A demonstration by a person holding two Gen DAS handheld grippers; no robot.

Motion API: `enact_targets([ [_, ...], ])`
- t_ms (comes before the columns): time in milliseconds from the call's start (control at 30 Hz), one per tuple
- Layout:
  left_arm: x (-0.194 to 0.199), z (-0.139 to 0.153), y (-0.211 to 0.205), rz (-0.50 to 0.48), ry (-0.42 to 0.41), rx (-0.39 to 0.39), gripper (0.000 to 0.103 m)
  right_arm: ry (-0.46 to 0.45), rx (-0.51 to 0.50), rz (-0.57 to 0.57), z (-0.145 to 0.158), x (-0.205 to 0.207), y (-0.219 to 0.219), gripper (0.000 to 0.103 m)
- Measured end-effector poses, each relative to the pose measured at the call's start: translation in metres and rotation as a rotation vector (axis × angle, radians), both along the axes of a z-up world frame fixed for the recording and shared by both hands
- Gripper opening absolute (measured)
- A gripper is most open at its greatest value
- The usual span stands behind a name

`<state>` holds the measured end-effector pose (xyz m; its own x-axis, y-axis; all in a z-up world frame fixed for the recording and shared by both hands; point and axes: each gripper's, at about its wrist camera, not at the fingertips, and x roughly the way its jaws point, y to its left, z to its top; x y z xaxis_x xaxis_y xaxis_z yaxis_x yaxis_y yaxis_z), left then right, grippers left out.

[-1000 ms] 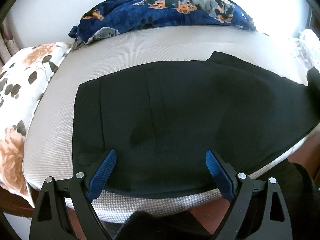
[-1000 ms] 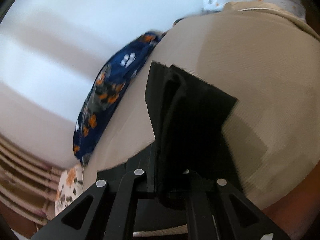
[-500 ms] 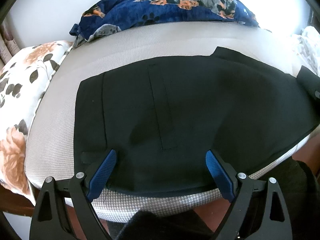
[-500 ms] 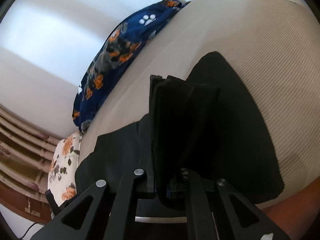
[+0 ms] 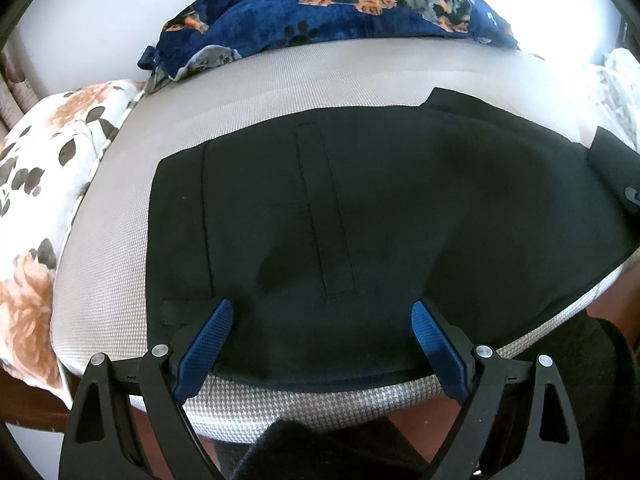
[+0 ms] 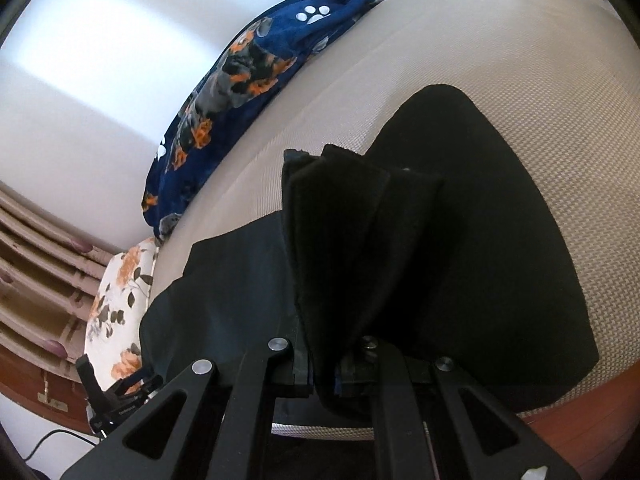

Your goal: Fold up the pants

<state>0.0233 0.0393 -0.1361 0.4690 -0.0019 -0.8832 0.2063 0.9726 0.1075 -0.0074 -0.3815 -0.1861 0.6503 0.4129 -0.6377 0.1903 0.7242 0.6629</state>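
Beige woven mattress cover point(image 5: 280, 92) is stretching across the bed under everything, with a houndstooth band running along its near edge. Black pants point(image 5: 380, 208) are lying spread flat over the middle of it, waistband end toward my left side, a stitched fly line running down the front. One leg end is being lifted off the bed at my right side, standing up in bunched folds point(image 6: 352, 248) above the flat cloth. Behind the pants, a navy fleece blanket printed with dogs and paw marks point(image 5: 340, 12) is lying along the far edge against the pale wall. A white pillow with orange flowers and dark leaves point(image 5: 40, 184) is sitting at the left end of the bed, apart from the pants.

My left gripper point(image 5: 320, 344) is hanging over the near edge of the pants with its blue-padded fingers point(image 5: 206, 344) spread wide, nothing between them. My right gripper point(image 6: 324, 364) is pinching the folded leg cloth, jaws closed tight on it.
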Motion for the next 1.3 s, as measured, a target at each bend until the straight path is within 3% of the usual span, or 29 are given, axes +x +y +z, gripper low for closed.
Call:
enact_targets([
  [500,0.000,-0.002,-0.001,-0.011,0.015,0.012,0.091,0.003,-0.077,0.053,0.003,0.006,0.029,0.010],
  [1100,0.000,0.000,-0.001,-0.012,0.015,0.014,0.091,-0.012,-0.275,0.128,0.013,0.014,0.072,0.011],
  [1200,0.000,-0.001,-0.001,-0.011,0.016,0.012,0.091,-0.013,-0.288,0.150,0.013,0.014,0.078,0.019],
  [1300,0.000,0.000,-0.001,-0.010,0.017,0.013,0.091,-0.010,-0.310,0.187,0.014,0.012,0.089,0.038],
])
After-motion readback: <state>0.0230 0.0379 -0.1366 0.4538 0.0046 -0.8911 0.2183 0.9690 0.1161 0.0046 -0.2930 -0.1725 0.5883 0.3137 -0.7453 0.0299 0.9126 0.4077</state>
